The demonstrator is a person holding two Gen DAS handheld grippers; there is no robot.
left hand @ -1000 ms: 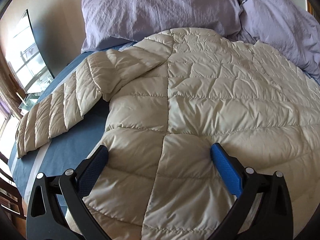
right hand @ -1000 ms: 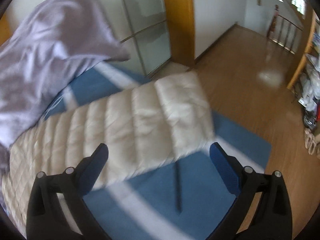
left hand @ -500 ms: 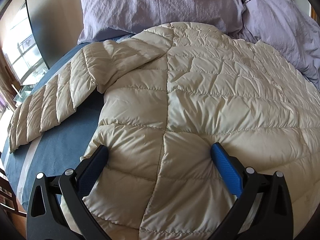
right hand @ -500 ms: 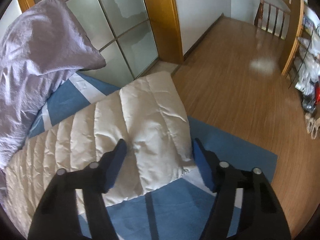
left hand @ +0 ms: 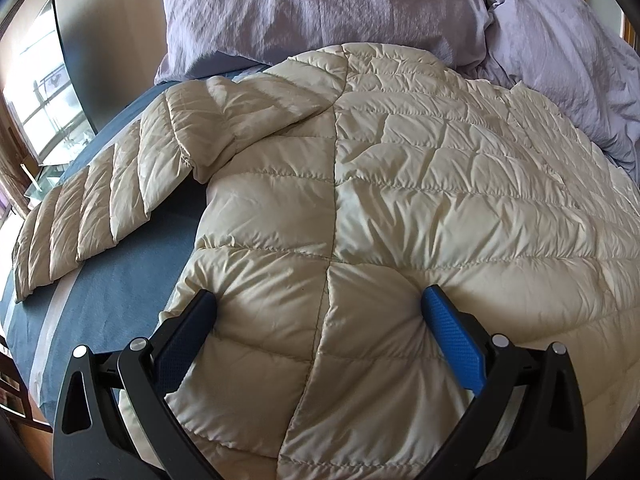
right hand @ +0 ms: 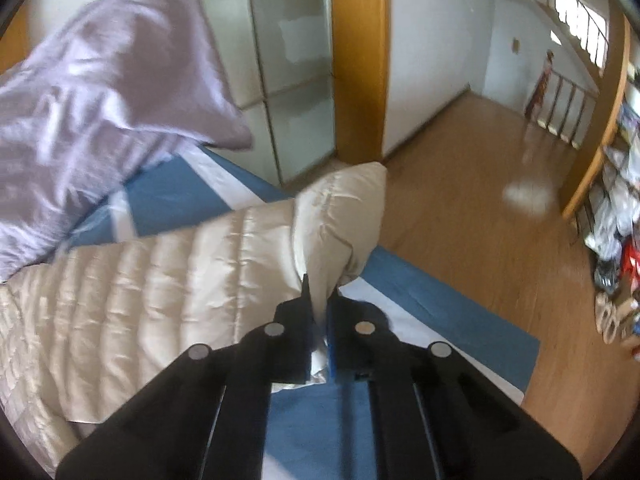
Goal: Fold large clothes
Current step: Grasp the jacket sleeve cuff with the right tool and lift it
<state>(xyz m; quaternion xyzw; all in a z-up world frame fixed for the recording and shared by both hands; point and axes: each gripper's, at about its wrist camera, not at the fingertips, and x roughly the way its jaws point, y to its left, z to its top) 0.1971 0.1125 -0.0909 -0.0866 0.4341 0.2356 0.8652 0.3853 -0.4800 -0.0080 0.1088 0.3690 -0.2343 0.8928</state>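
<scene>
A cream quilted puffer jacket [left hand: 400, 200] lies spread on the blue bed sheet [left hand: 120, 280], one sleeve [left hand: 92, 216] stretched out to the left. My left gripper [left hand: 320, 312] rests on the jacket's lower body, jaws wide open, the fabric bulging between its blue pads [left hand: 452, 332] without being pinched. In the right wrist view the other sleeve [right hand: 200, 272] runs across the bed, and my right gripper [right hand: 320, 300] is shut on its cuff end [right hand: 340, 220], which is bunched and lifted off the sheet.
Lilac pillows [left hand: 320, 12] and a crumpled lilac duvet [left hand: 560, 60] lie against the jacket's far side. The bed edge [right hand: 460, 320] drops to a wooden floor [right hand: 480, 200]. Frosted sliding doors [right hand: 280, 80] and cluttered shelves [right hand: 616, 220] stand beyond.
My right gripper went from wide open over the sleeve end to shut on the cuff, which now rises bunched off the sheet. The left gripper stayed open in place.
</scene>
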